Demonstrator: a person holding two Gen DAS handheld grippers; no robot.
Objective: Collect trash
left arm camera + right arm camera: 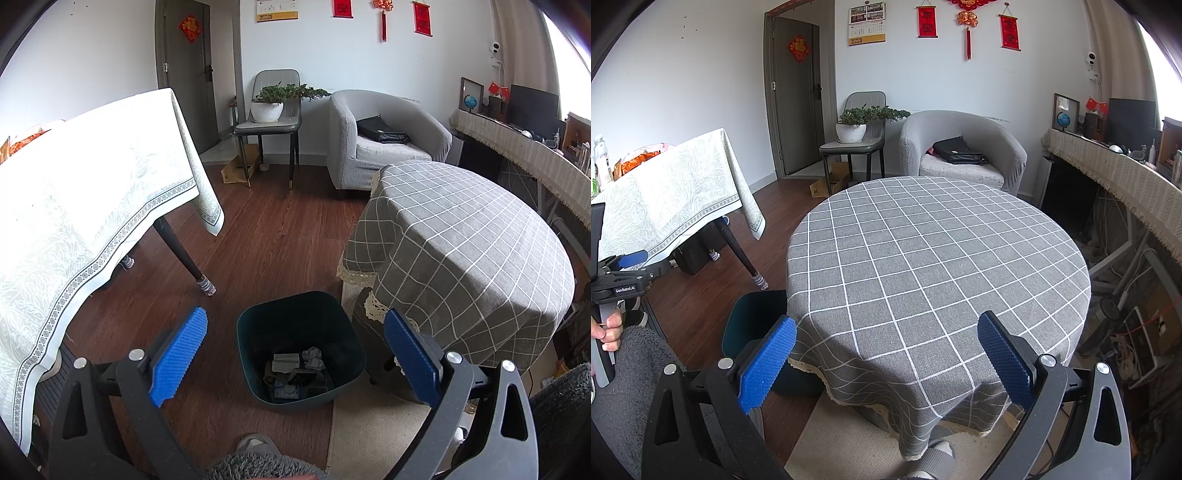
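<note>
A dark green bin (301, 347) is standing on the wooden floor (258, 236), just beside the draped edge of the round bench (469, 251) and partly on the corner of a pale rug (369, 435). Inside it, crumpled grey trash (295, 373) is lying at the bottom (wadded paper and flattened scraps, too jumbled to name piece by piece), filling only the lowest part of the bin.

The left claw (295, 354) is hovering above the bin, tilting down so that the open mouth of the bin is sitting between its two blue pads (177, 354). Its jaws are standing wide apart and nothing is lying between them. In the right wrist view a hand (607, 332) is gripping the handle of the left claw near the left edge of the picture, with a fuzzy grey sleeve below it.

The right claw (886, 362) is hanging over the near edge of the round bench, pointing across its grey checked cloth; its jaws are likewise spread wide and holding nothing. From this view only a slice of the bin (753, 321) is showing beneath the hanging cloth at the bench's left edge.

A second bench (85, 206) with a pale patterned cloth is standing to the left, well apart from the bin, and a grey armchair (388, 136) with a black bag on its seat is sitting beyond the round bench.
</note>
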